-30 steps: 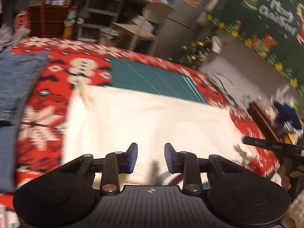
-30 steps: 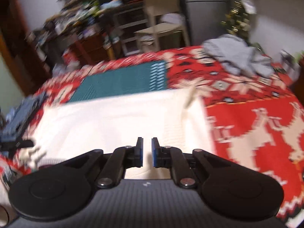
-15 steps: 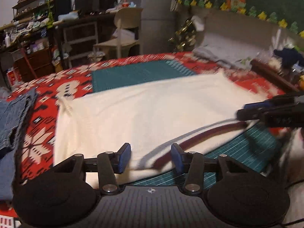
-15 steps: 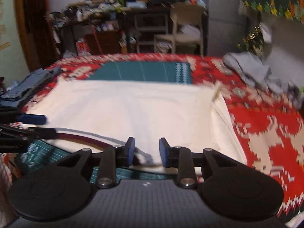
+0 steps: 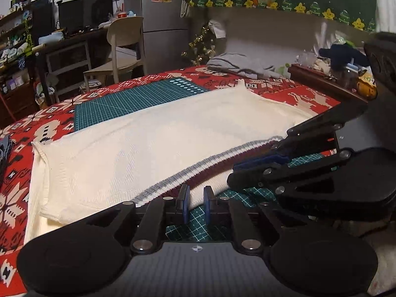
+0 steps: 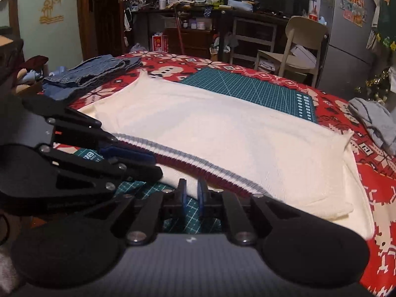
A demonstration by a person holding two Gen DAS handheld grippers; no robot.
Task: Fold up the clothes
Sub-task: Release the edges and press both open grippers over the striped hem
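The sweater [image 5: 153, 148] is cream knit cloth, matt and finely ribbed, with a coarser ribbed hem band [image 5: 198, 170] in grey and maroon. Under it lies a green cutting mat [image 5: 128, 101], smooth and faintly glossy, printed with a grid. The red cloth [image 6: 386, 198] covering the worktop looks woven and matt. Folded jeans [image 6: 94, 73] are rough denim. The left gripper [image 5: 195, 201] is matt black plastic with shiny metal rivets and blue rubbery pads.
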